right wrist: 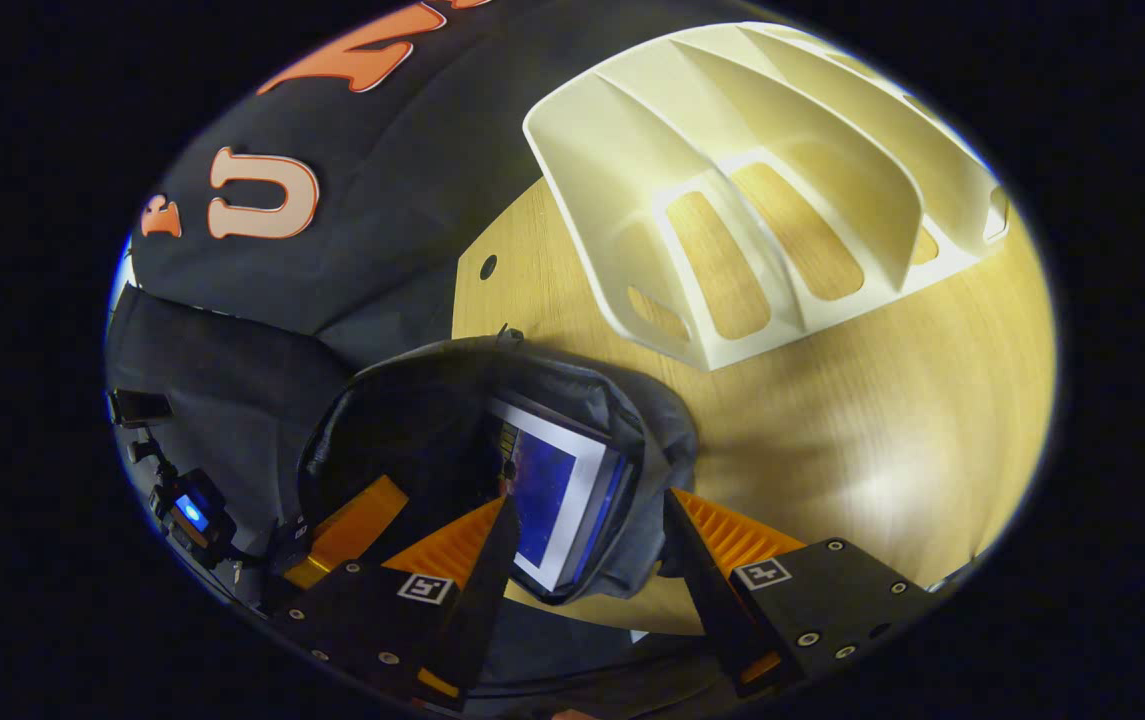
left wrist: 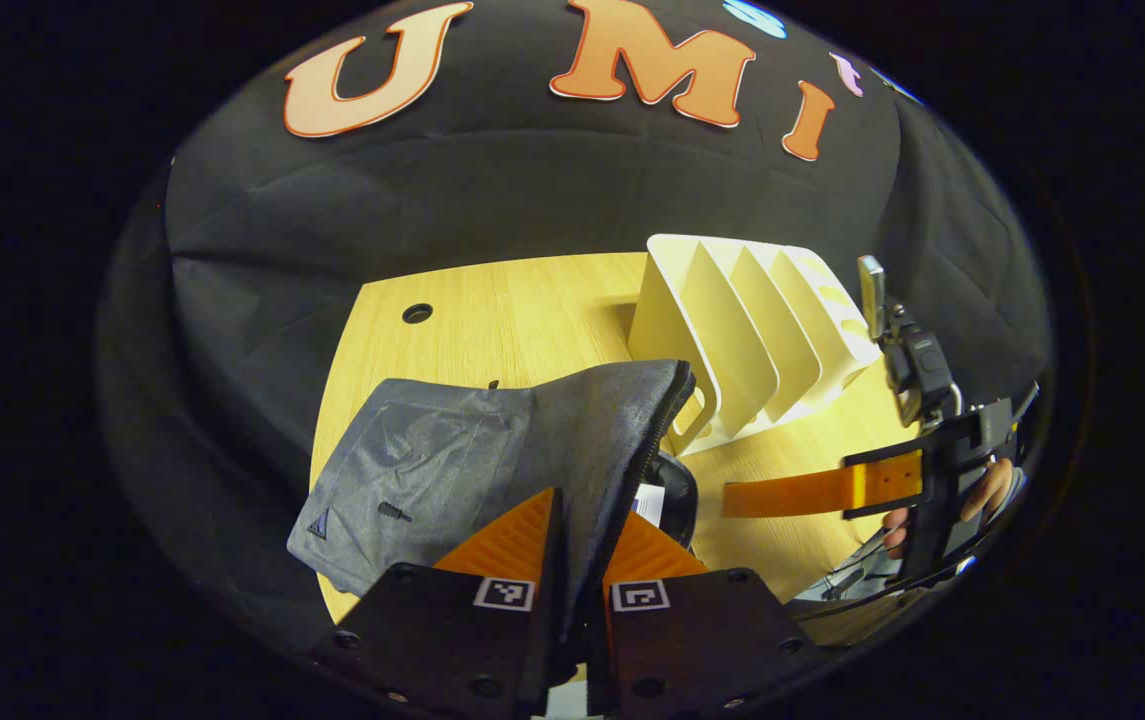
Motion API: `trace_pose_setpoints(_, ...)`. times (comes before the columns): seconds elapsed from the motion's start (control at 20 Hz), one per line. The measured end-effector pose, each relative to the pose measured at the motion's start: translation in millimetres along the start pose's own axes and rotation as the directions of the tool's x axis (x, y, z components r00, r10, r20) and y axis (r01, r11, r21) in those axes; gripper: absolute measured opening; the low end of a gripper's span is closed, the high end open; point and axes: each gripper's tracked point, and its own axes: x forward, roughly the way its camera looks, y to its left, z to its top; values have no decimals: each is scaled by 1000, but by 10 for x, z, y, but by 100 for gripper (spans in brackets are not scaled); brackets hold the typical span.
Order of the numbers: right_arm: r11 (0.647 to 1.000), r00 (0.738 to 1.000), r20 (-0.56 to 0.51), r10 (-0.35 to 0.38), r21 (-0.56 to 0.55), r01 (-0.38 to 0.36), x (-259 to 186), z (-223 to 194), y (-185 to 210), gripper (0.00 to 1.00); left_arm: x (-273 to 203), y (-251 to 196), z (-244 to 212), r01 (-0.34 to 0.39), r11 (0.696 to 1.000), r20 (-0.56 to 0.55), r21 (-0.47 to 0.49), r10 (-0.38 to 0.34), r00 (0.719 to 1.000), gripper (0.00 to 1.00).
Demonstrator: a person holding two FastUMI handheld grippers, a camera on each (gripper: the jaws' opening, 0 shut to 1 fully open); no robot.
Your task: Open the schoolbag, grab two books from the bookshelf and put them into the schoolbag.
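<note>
Left gripper [left wrist: 572, 540] pinches my soft schoolbag [left wrist: 452, 470] flap; right gripper [right wrist: 587, 545] gapes wide over stiff books [right wrist: 557, 500].

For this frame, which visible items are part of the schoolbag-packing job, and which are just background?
Part of the job:
- grey schoolbag, open
- book inside the bag
- white bookshelf, slots empty
- left gripper, pinching the bag's edge
- right gripper, open over the bag

Just background:
- wooden table
- round hole in the table
</note>
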Motion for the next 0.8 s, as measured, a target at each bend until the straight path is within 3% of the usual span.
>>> trace_pose_setpoints(0.15, 997, 998, 46, -35, -63, 38, -209, 167, -276, 88, 7, -158, -103, -41, 999, -6, -30, 40, 999, 22)
trace_pose_setpoints(0.3, 988, 989, 128, -69, -131, 86, -447, 410, -486, 89, -6, -388, -123, -68, 998, 0, -12, 68, 998, 43)
trace_pose_setpoints(0.35, 982, 984, 160, -80, -158, 106, -534, 506, -558, 90, 4, -495, -111, -75, 997, 10, 9, 75, 997, 46)
trace_pose_setpoints(0.4, 974, 977, 195, -92, -186, 129, -631, 612, -619, 90, 17, -590, -83, -89, 996, 21, 30, 88, 996, 62)
trace_pose_setpoints(0.55, 945, 944, 308, -116, -259, 200, -934, 950, -775, 91, 54, -970, 142, -83, 996, 98, 46, 78, 992, 72)
trace_pose_setpoints(0.65, 920, 917, 379, -126, -302, 251, -1140, 1163, -833, 91, 56, -1241, 320, -88, 994, 153, 60, 78, 985, 84)
trace_pose_setpoints(0.7, 906, 900, 420, -119, -325, 272, -1255, 1279, -816, 91, 48, -1314, 409, -110, 991, 187, 77, 94, 978, 90)
trace_pose_setpoints(0.8, 874, 855, 508, -108, -361, 326, -1499, 1533, -781, 91, 37, -1462, 605, -145, 984, 254, 99, 116, 960, 93)
